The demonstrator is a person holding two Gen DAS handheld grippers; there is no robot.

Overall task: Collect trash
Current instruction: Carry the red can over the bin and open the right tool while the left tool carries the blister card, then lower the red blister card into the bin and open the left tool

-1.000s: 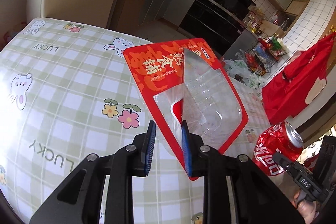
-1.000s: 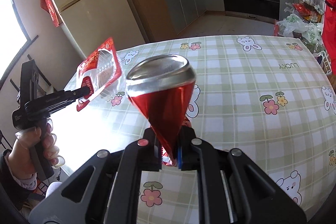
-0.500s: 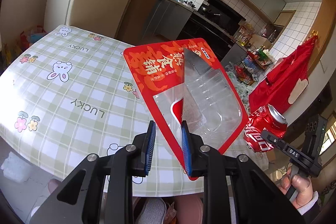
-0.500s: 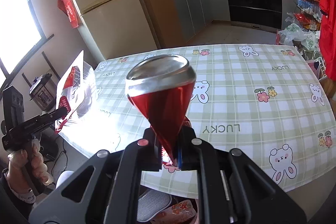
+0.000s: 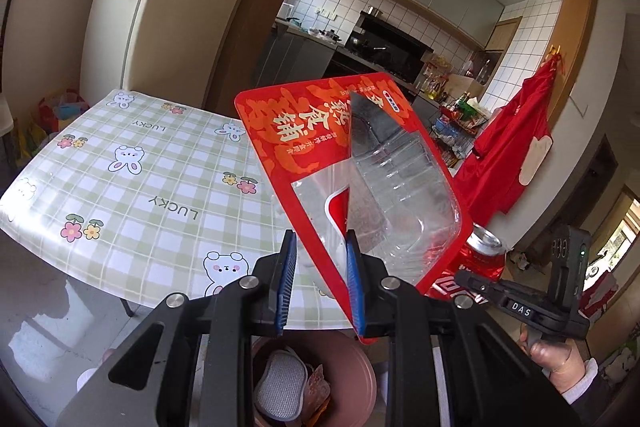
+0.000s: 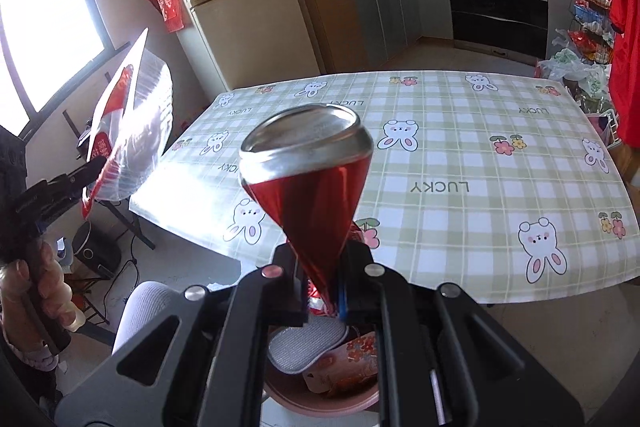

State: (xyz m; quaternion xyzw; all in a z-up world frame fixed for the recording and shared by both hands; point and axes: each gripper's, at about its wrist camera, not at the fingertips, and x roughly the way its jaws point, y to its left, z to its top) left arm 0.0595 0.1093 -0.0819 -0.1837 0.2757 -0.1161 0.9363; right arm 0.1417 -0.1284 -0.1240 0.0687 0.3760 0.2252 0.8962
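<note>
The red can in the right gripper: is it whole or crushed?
Crushed. The can narrows to a pinched wedge where the right gripper clamps it; only its silver top stays round.

Left hand-held gripper (image 5: 318, 279) pinched red snack wrapper (image 5: 316, 143) with clear tray, held above pink bin (image 5: 360, 367). Crushed red can (image 5: 478, 255) sat in right hand-held gripper (image 5: 460, 277) beside it; checked worktop (image 5: 132, 187) behind.
</note>
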